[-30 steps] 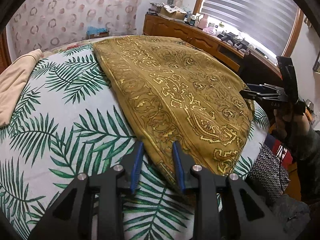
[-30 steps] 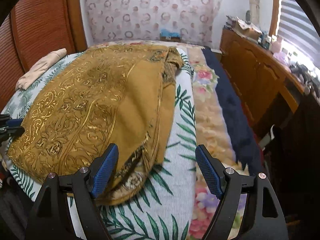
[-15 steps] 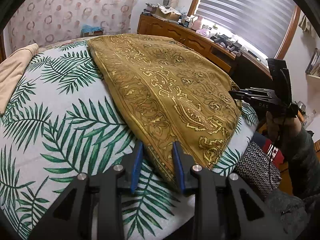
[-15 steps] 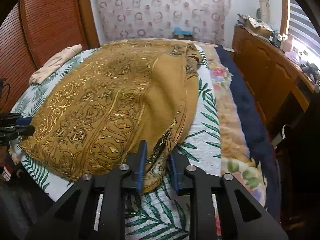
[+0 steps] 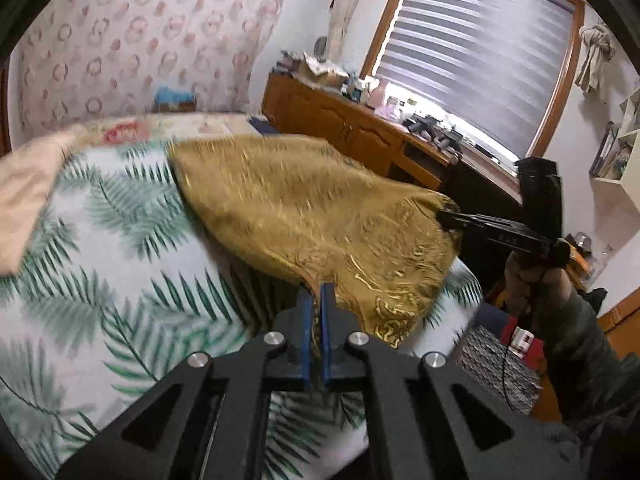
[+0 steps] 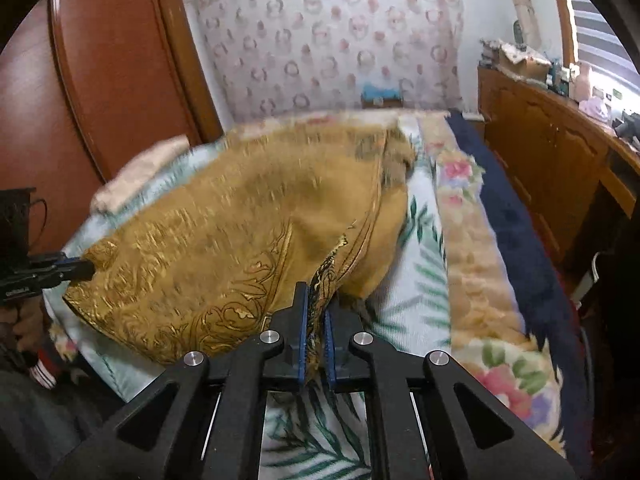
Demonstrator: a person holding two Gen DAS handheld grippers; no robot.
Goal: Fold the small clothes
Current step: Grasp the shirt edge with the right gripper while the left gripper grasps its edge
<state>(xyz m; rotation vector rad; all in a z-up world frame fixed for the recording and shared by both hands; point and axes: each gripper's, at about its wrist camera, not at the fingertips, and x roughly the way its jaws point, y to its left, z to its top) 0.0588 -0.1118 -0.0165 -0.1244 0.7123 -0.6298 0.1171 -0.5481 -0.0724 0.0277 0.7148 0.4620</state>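
Observation:
A mustard-gold cloth with shiny scroll embroidery lies on a bed with a palm-leaf sheet. In the left wrist view my left gripper is closing tight on the cloth's near hem, blue pads pressing it, and this corner hangs above the sheet. My right gripper pinches the opposite near corner at the right. In the right wrist view the right gripper is clamped on a folded, bunched hem of the cloth. The left gripper holds the corner at the far left. The cloth's near edge is stretched between them.
A beige cloth lies at the sheet's left side. A floral blanket and a navy one run along the right of the bed. A wooden dresser and a wardrobe flank it. A person's hand grips the right tool.
Both grippers closed onto the cloth's near hem, the right one from wide open. Both then rose, lifting the two near corners off the sheet.

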